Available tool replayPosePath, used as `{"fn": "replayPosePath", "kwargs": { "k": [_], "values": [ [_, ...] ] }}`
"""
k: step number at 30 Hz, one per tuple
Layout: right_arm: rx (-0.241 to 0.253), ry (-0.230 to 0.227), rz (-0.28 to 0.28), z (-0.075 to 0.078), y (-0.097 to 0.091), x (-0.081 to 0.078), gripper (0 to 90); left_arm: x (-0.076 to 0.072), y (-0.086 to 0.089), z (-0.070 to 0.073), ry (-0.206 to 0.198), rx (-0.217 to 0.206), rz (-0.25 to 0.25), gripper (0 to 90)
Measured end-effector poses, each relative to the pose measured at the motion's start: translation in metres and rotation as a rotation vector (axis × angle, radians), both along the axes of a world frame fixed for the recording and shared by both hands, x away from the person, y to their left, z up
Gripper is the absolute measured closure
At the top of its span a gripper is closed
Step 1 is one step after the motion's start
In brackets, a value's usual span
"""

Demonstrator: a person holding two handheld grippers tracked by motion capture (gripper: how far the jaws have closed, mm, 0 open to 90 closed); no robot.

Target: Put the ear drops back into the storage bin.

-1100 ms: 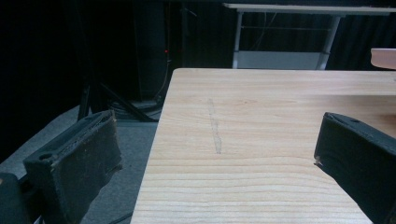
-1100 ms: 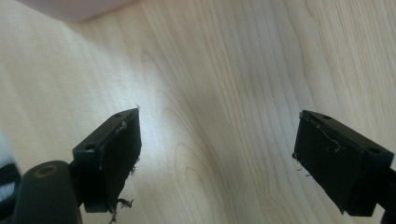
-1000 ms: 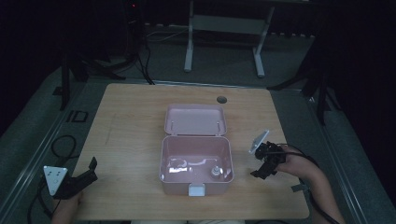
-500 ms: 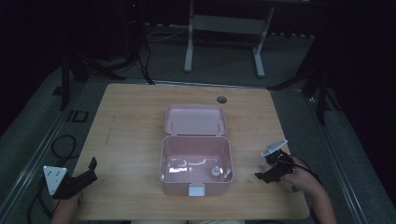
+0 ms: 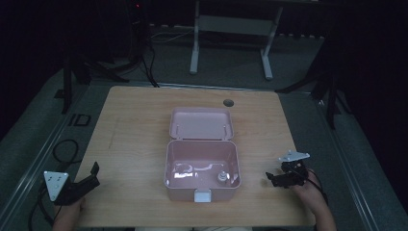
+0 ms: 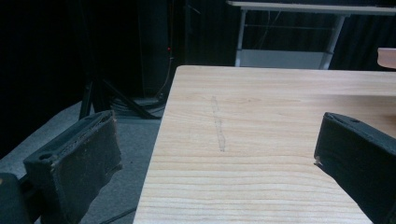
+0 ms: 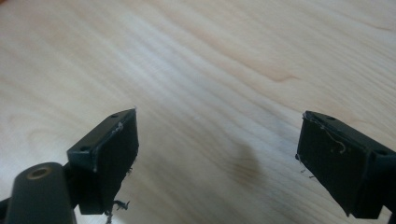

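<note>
Left gripper (image 5: 91, 175) sits at the table's (image 5: 134, 125) near-left corner, jaws spread wide, holding nothing. Pink box (image 5: 202, 166) stands at centre, lid (image 5: 201, 123) laid back open, a small round object (image 5: 222, 177) inside its near-right corner. Right gripper (image 5: 270, 177) hovers just right of the box, jaws spread, empty, over bare wood.

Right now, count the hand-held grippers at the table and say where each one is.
2. The left hand-held gripper is at the near left corner of the light wooden table, jaws open. The right hand-held gripper is right of the open pink plastic box, jaws open over bare wood.
</note>
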State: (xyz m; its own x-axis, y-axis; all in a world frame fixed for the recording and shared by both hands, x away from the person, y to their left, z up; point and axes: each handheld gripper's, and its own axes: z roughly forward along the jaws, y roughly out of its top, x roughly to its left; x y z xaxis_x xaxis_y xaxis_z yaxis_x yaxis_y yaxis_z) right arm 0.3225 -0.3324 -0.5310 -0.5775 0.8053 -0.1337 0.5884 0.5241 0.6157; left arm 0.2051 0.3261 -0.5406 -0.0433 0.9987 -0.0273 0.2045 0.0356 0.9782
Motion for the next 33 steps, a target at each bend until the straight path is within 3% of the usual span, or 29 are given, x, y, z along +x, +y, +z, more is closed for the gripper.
{"fn": "replayPosePath", "kwargs": {
  "k": [6,13,19,22,23,27,29,31,33],
  "values": [
    [0.005,-0.066,-0.114,-0.010,-0.003,-0.002,12.3,-0.001,0.000,0.000,-0.002,0.000,0.006,0.4],
    [0.025,-0.191,-0.282,-0.013,-0.003,-0.005,12.3,0.000,0.000,0.000,-0.002,0.004,0.002,0.4],
    [0.043,-0.221,-0.403,-0.016,-0.002,-0.006,11.9,0.000,0.000,0.000,-0.002,0.000,0.006,0.4],
    [0.089,-0.235,-0.434,-0.015,-0.003,-0.008,11.9,0.000,0.000,0.000,-0.002,0.005,0.003,0.4],
    [0.111,-0.266,-0.453,-0.015,-0.003,-0.010,12.0,0.000,0.000,0.000,-0.002,0.005,0.003,0.5],
    [0.168,-0.309,-0.495,-0.017,-0.003,-0.012,11.9,0.000,0.000,0.000,0.000,0.002,0.001,0.4],
    [0.199,-0.329,-0.489,-0.017,-0.003,-0.013,11.9,-0.001,0.000,0.001,-0.003,0.005,0.001,0.4],
    [0.194,-0.357,-0.493,-0.018,-0.004,-0.014,12.0,-0.001,0.000,0.001,-0.005,0.005,0.000,0.4],
    [0.245,-0.367,-0.481,-0.016,-0.006,-0.015,12.0,-0.001,0.000,0.001,-0.007,0.003,0.002,0.4]
  ]
}}
